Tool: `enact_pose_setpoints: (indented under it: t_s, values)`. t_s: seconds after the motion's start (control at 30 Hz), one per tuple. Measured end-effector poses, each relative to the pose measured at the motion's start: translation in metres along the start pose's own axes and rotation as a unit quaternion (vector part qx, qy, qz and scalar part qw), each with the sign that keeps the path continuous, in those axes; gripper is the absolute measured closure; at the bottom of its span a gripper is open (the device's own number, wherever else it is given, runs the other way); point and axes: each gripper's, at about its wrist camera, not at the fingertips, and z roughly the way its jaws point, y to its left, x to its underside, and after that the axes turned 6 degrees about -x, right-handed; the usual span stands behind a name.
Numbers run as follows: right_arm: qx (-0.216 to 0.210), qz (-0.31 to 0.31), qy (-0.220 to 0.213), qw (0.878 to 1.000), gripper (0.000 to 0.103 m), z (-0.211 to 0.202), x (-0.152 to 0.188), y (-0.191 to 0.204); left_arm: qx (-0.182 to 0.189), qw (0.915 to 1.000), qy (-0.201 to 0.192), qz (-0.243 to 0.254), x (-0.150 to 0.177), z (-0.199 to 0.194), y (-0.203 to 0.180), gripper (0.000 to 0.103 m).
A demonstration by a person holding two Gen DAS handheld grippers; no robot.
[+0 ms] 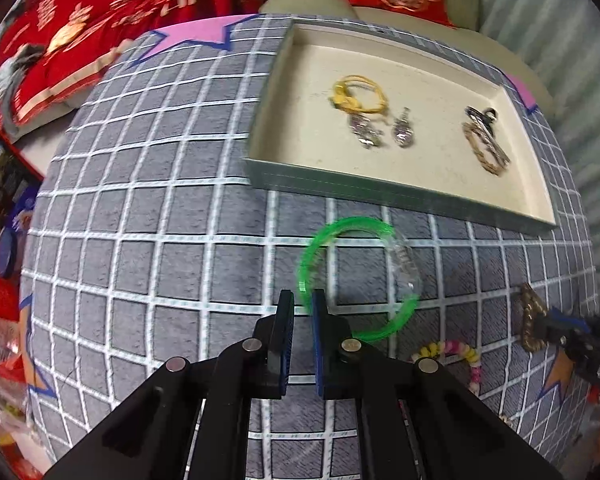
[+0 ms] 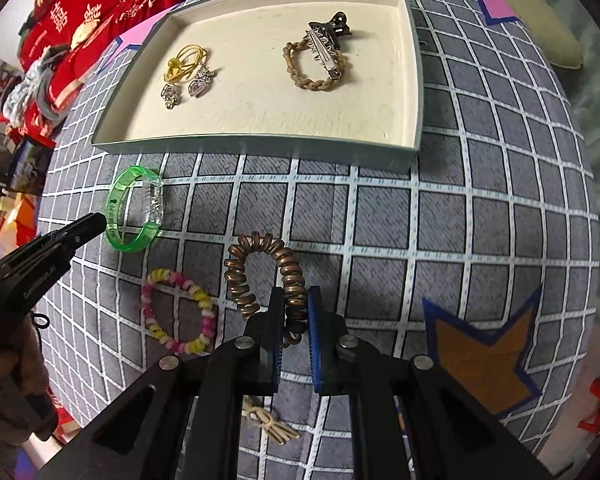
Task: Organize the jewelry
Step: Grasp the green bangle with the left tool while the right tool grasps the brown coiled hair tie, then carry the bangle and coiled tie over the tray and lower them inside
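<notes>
Now we have both tools at work in front of the tray (image 2: 414, 80), our landmark here. Our left gripper (image 1: 302, 306) has its narrow jaws closed on the near rim of the green bangle (image 1: 356, 276), which hangs tilted just short of the tray's front wall. Our right gripper (image 2: 294, 312) pinches the bronze spiral hair tie (image 2: 260, 276), also in front of the tray and nearer to us than the bangle. The pink-and-yellow bracelet (image 2: 178, 312) lies on the checked cloth (image 2: 460, 240) between the two, untouched.

To do this well, we judge the grip on the bangle matters most — it is slick plastic held by one edge, so we keep it level and carry it slowly over the wall. We aim for the bare stretch of tray floor between the yellow hair tie (image 2: 184, 62) and the brown braided tie (image 2: 314, 68), lowering fully before letting go — a drop could scatter the earrings (image 2: 188, 88).
</notes>
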Motion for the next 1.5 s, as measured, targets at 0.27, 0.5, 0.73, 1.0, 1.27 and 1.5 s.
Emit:
enact_pose_setpoints:
  t_s: [0.27, 0.5, 0.73, 1.0, 1.27, 1.5]
  values:
    - [-0.014, 0.018, -0.004, 1.0, 0.091, -0.008, 0.006, -0.005, -0.021, 0.9996, 0.011, -0.017, -0.005, 0.008, 0.023, 0.083]
    - [-0.018, 0.024, -0.001, 1.0, 0.091, -0.009, 0.011, -0.005, -0.037, 0.999, 0.002, -0.024, -0.007, 0.01, 0.025, 0.0]
    - [-0.018, 0.025, -0.002, 1.0, 0.091, -0.011, 0.013, -0.003, -0.045, 0.9982, 0.029, -0.025, -0.019, 0.031, 0.016, 0.0]
    - [-0.015, 0.028, -0.008, 0.999, 0.091, -0.017, 0.015, -0.006, -0.032, 0.9993, 0.014, 0.009, -0.034, 0.039, 0.0, 0.064]
    - [-0.017, 0.03, -0.014, 0.999, 0.091, -0.023, 0.017, -0.006, 0.003, 0.9998, 0.014, 0.014, -0.028, 0.03, -0.01, 0.087]
    - [-0.022, 0.033, -0.021, 0.999, 0.091, -0.031, 0.014, -0.004, 0.019, 0.9998, -0.002, 0.006, -0.018, 0.001, -0.006, 0.087]
